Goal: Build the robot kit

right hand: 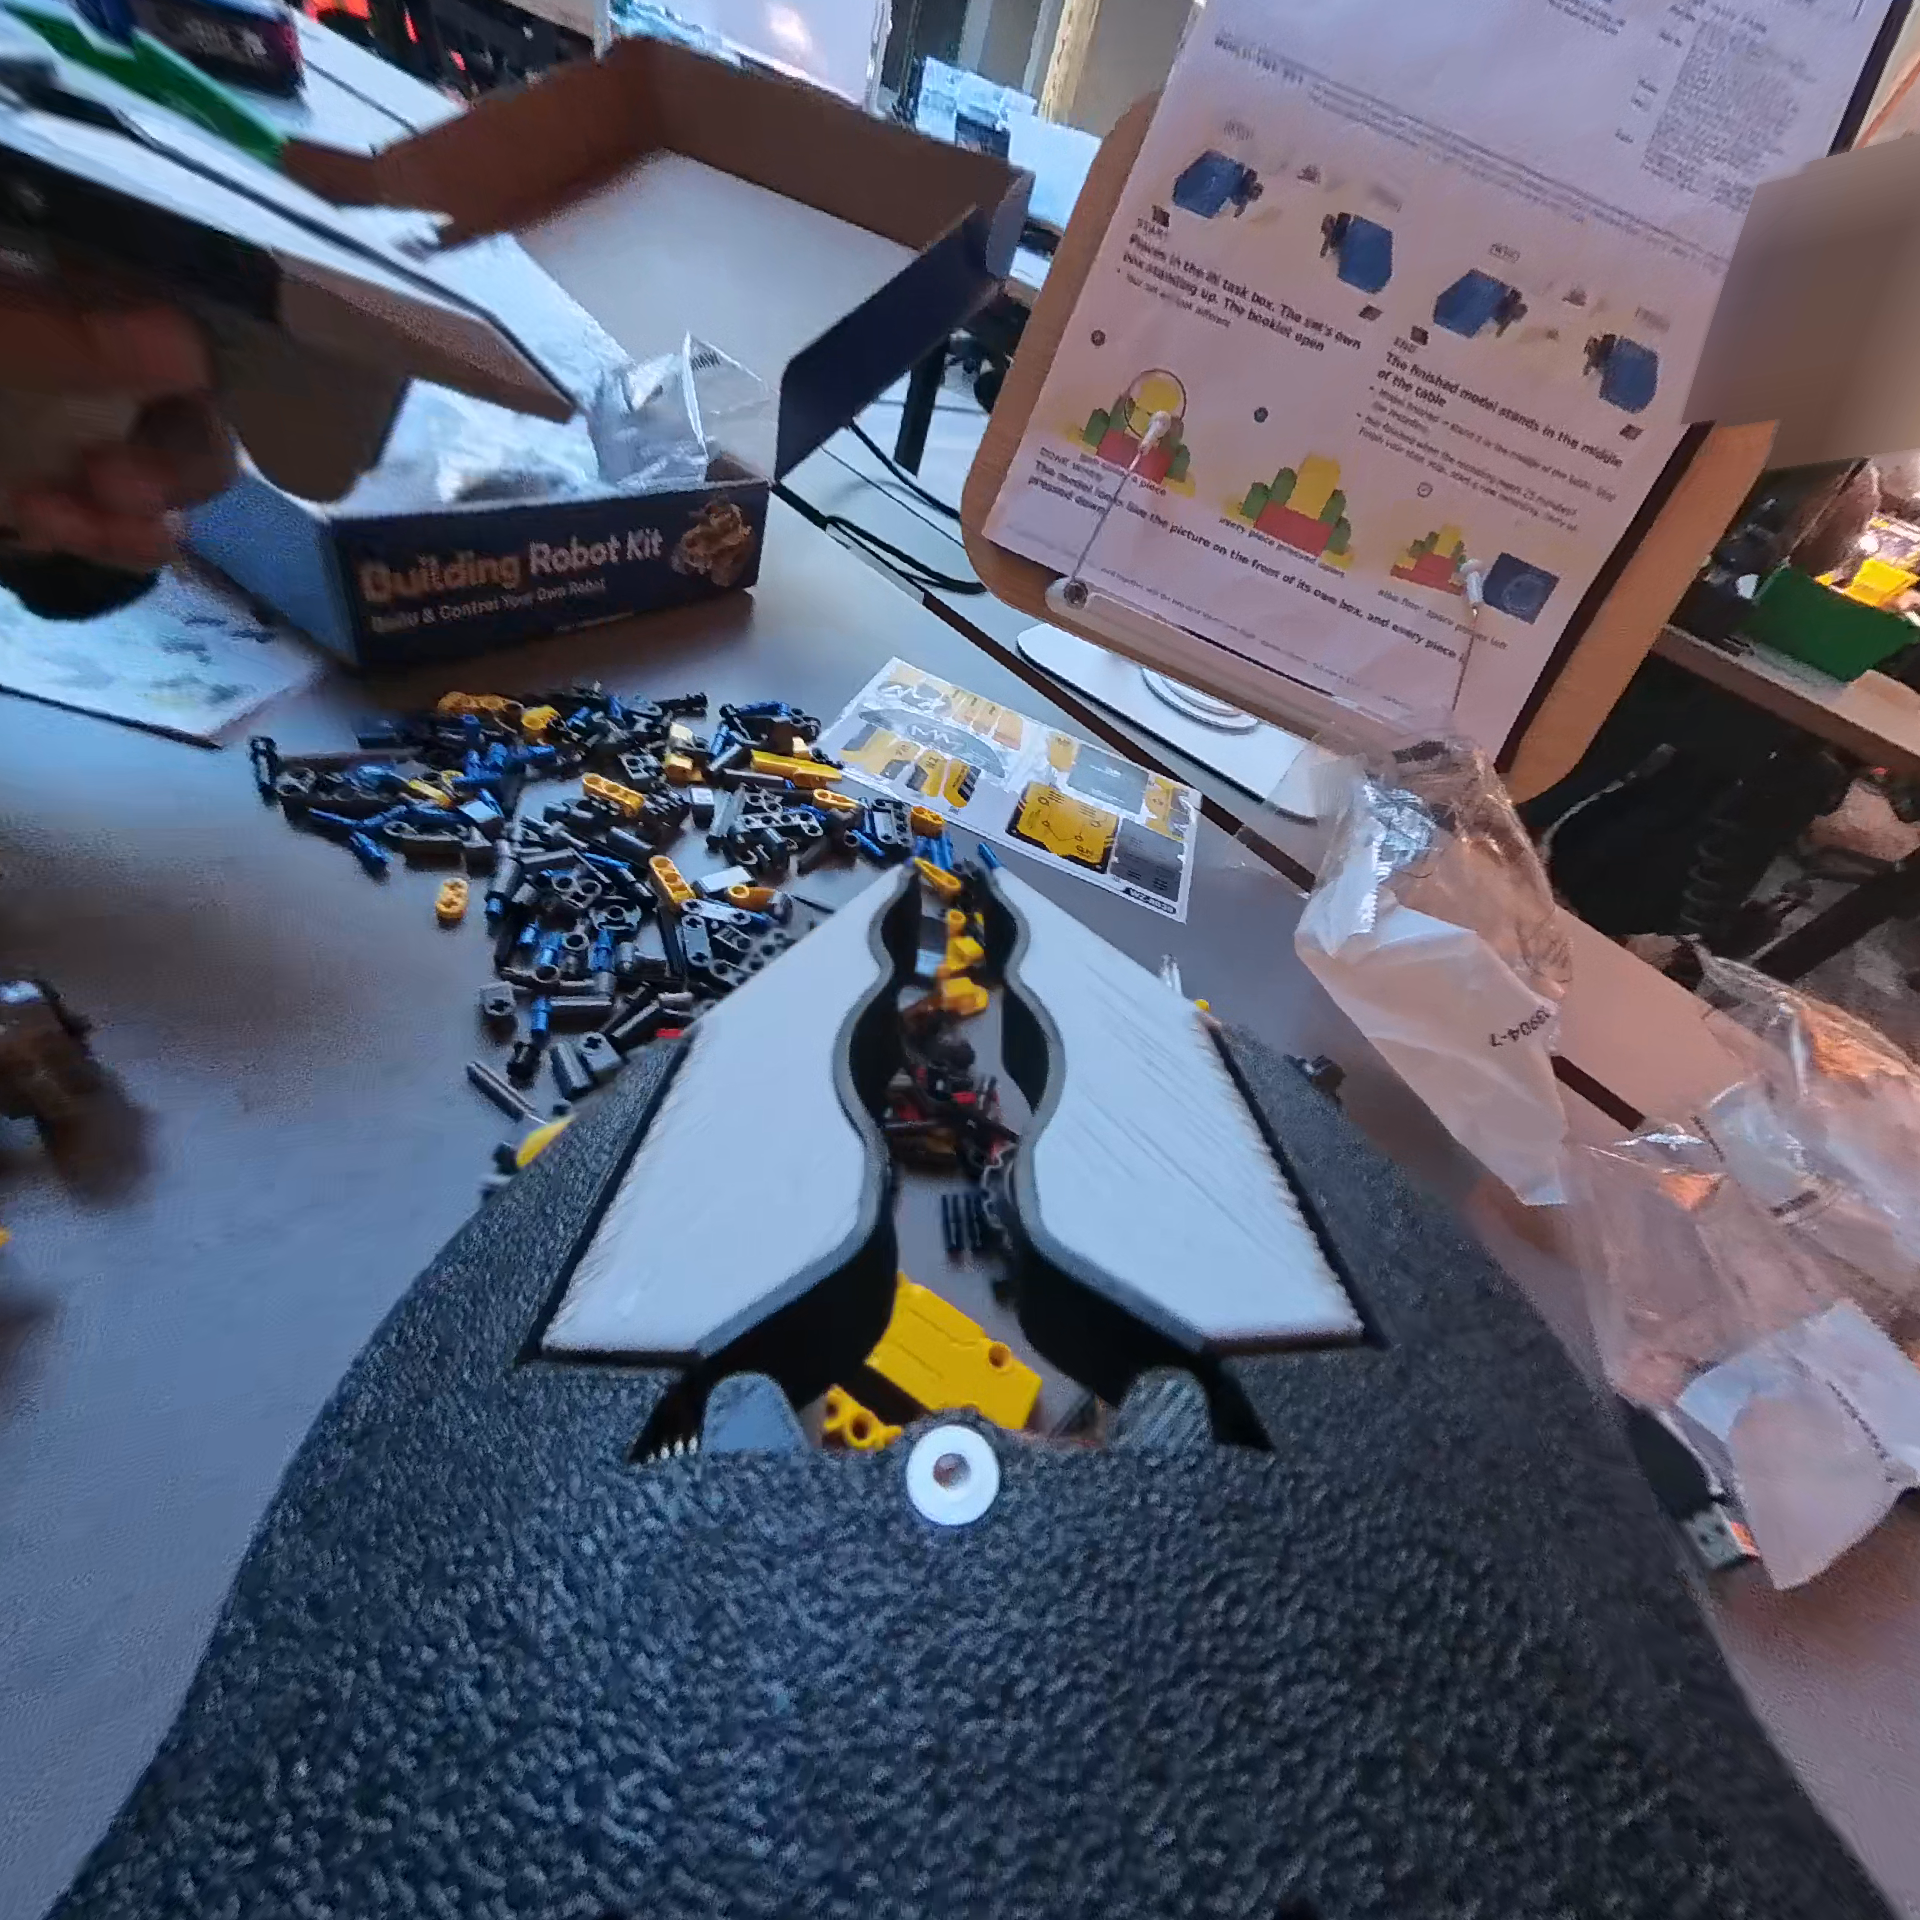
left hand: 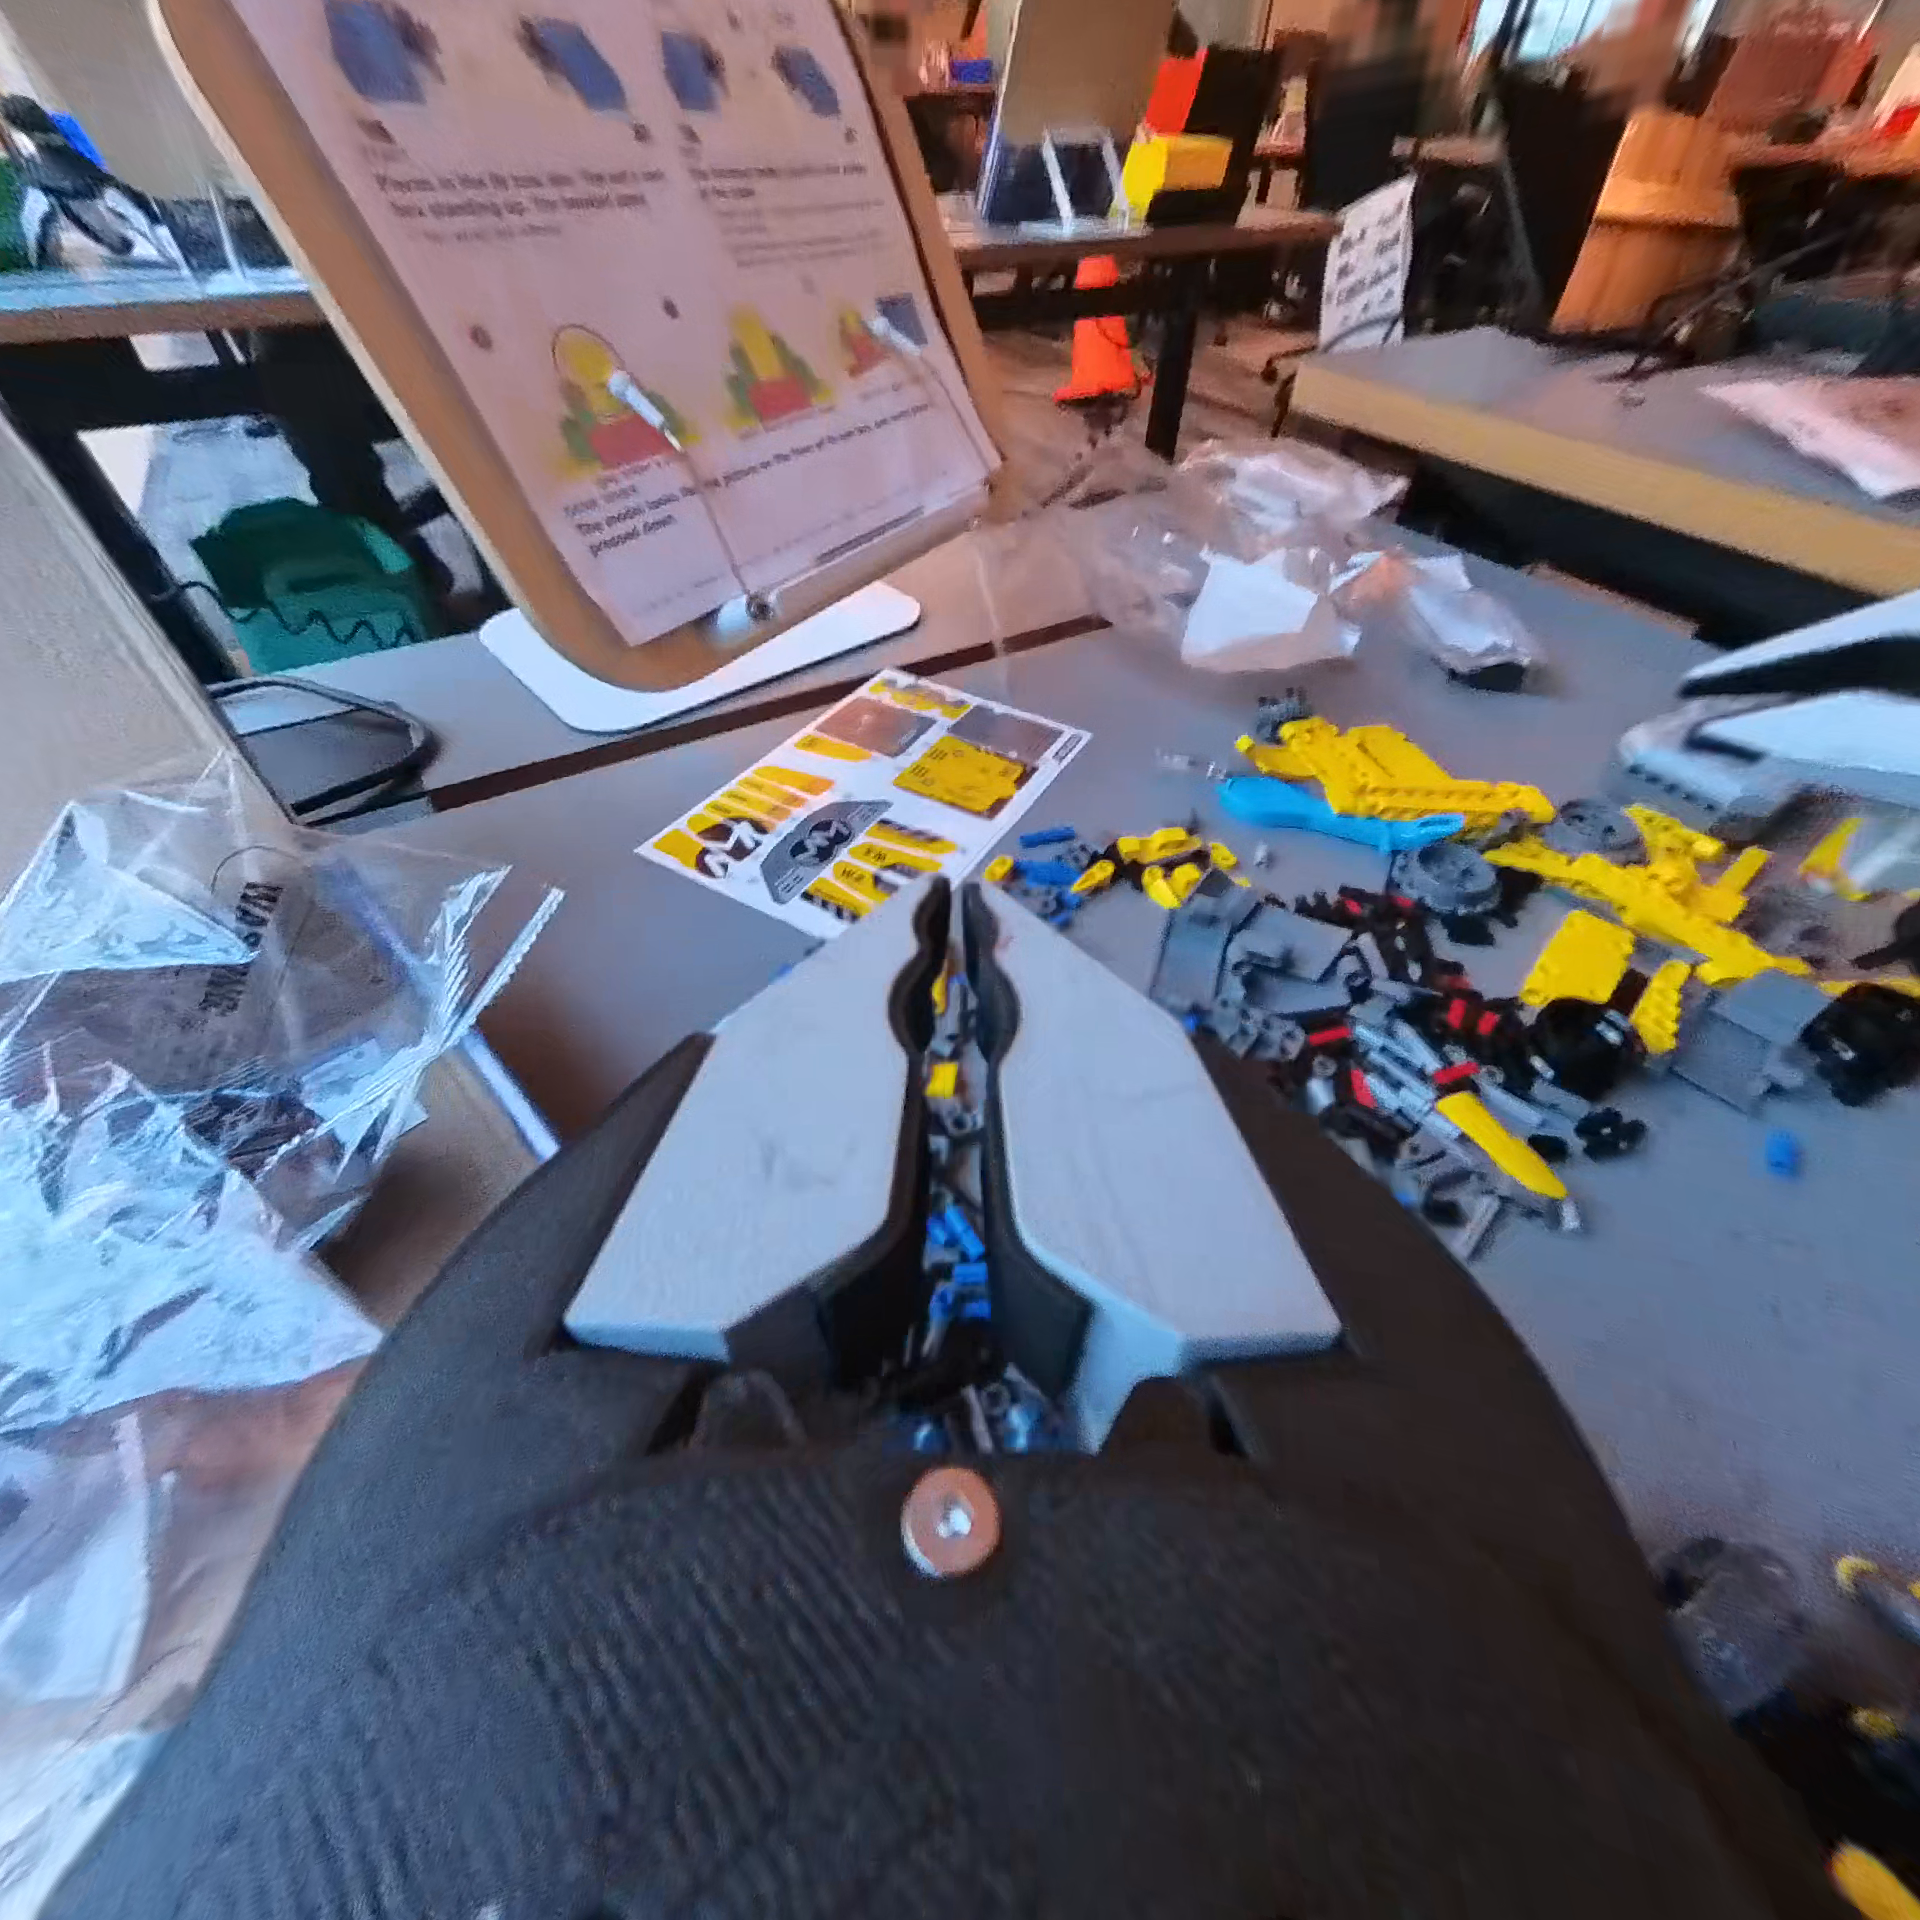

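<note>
1. Plainly, the left gripper (left hand: 956,899) is all but closed: its fingertips nearly meet and nothing is between them. It hovers over the grey table (left hand: 1714,1299), nearest the sticker sheet (left hand: 862,800).
2. The right gripper (right hand: 948,878) has its jaws a narrow gap apart and holds nothing. Loose pieces on the table show through the gap, and a yellow block (right hand: 951,1356) lies under its base.
3. Writing shows on several things. A dark box (right hand: 551,582) has pale lettering and a small picture on its front. A printed instruction sheet (right hand: 1351,364) is clipped to a wooden stand. A clear bag (right hand: 1434,956) bears a printed code, and the sticker sheet carries yellow, grey and black decals.
4. Only the right wrist view shows the box, open with crumpled bags inside, and the pile of small black, blue and yellow pieces (right hand: 623,862) between it and the gripper.
5. Only the left wrist view shows the heap of larger yellow and grey parts (left hand: 1455,935), a blue tool (left hand: 1320,816) and, farther off, an orange cone (left hand: 1096,348).
</note>
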Demonstrator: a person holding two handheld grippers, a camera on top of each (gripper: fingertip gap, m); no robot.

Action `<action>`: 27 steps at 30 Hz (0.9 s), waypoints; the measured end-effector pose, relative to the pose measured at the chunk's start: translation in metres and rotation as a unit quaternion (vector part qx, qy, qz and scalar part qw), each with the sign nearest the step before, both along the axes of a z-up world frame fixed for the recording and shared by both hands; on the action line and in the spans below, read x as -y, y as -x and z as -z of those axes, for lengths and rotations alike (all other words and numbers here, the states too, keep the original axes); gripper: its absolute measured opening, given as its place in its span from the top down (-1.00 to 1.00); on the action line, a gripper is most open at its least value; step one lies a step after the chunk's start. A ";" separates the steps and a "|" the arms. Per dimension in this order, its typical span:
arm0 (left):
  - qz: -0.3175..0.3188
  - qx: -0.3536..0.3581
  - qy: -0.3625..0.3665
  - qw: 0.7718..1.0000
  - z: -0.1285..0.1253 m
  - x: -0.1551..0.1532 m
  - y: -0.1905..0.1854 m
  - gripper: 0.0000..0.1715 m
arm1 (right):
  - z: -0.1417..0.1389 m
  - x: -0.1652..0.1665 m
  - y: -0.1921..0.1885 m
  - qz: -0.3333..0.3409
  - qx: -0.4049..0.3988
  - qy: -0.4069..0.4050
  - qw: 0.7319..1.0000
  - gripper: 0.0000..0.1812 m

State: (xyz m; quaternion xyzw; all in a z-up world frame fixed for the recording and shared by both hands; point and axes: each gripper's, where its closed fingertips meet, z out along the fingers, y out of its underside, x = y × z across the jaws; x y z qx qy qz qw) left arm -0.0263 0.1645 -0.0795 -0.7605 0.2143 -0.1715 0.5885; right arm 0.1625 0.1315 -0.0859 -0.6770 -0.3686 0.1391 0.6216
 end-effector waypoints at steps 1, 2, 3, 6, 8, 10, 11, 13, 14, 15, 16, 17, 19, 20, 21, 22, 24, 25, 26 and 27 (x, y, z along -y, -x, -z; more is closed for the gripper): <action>-0.001 -0.013 0.006 1.000 0.005 -0.001 0.001 0.98 | -0.003 0.002 0.001 -0.003 -0.006 0.001 1.000 0.88; 0.003 -0.024 0.007 1.000 0.008 -0.001 0.000 0.94 | -0.004 0.003 0.003 -0.005 -0.008 0.001 1.000 0.87; 0.010 -0.035 0.010 0.999 0.013 -0.001 -0.002 0.92 | -0.005 0.004 0.003 -0.005 -0.006 0.000 1.000 0.87; 0.026 -0.068 0.031 0.997 0.028 0.002 -0.007 0.91 | -0.004 0.006 0.005 -0.003 0.007 -0.001 1.000 0.87; 0.030 -0.072 0.036 0.996 0.033 0.002 -0.011 0.91 | -0.003 0.006 0.006 -0.002 0.013 0.000 1.000 0.87; 0.044 -0.073 0.044 0.995 0.039 0.004 -0.017 0.89 | -0.003 0.007 0.006 -0.003 0.014 0.003 1.000 0.87; 0.051 -0.076 0.050 0.995 0.042 0.006 -0.020 0.86 | -0.003 0.007 0.005 -0.001 0.013 0.006 1.000 0.86; 0.055 -0.084 0.058 0.993 0.048 0.005 -0.022 0.85 | -0.003 0.006 0.004 0.000 0.005 0.014 1.000 0.86; 0.059 -0.087 0.063 0.992 0.051 0.005 -0.022 0.85 | -0.003 0.006 0.004 0.000 0.001 0.017 1.000 0.86; 0.068 -0.090 0.068 0.991 0.053 0.006 -0.023 0.84 | -0.003 0.006 0.004 0.000 -0.002 0.020 1.000 0.86; 0.078 -0.092 0.074 0.990 0.055 0.007 -0.024 0.84 | -0.004 0.006 0.004 -0.001 -0.005 0.022 1.000 0.86; 0.092 -0.093 0.086 0.988 0.057 0.009 -0.027 0.84 | -0.004 0.006 0.004 -0.002 -0.006 0.022 1.000 0.87; 0.158 -0.101 0.133 0.973 0.063 0.019 -0.047 0.83 | -0.005 0.006 0.004 -0.001 -0.006 0.021 1.000 0.87; 0.178 -0.111 0.150 0.966 0.065 0.021 -0.056 0.82 | -0.005 0.006 0.004 -0.002 -0.007 0.021 1.000 0.87; 0.192 -0.130 0.154 0.960 0.067 0.021 -0.066 0.84 | -0.005 0.007 0.005 -0.003 -0.007 0.022 1.000 0.87; 0.207 -0.160 0.152 0.953 0.070 0.020 -0.073 0.92 | -0.005 0.007 0.005 -0.004 -0.008 0.022 1.000 0.87; 0.215 -0.223 0.162 0.937 0.080 0.012 -0.081 0.97 | -0.004 0.007 0.006 -0.004 -0.006 0.022 1.000 0.87; 0.225 -0.241 0.180 0.927 0.086 0.012 -0.086 0.97 | -0.004 0.007 0.006 -0.004 -0.005 0.022 1.000 0.87; 0.239 -0.247 0.198 0.918 0.090 0.014 -0.091 0.97 | -0.004 0.007 0.006 -0.004 -0.005 0.022 1.000 0.87; 0.251 -0.246 0.212 0.912 0.092 0.015 -0.097 1.00 | -0.005 0.007 0.006 -0.004 -0.005 0.021 1.000 0.87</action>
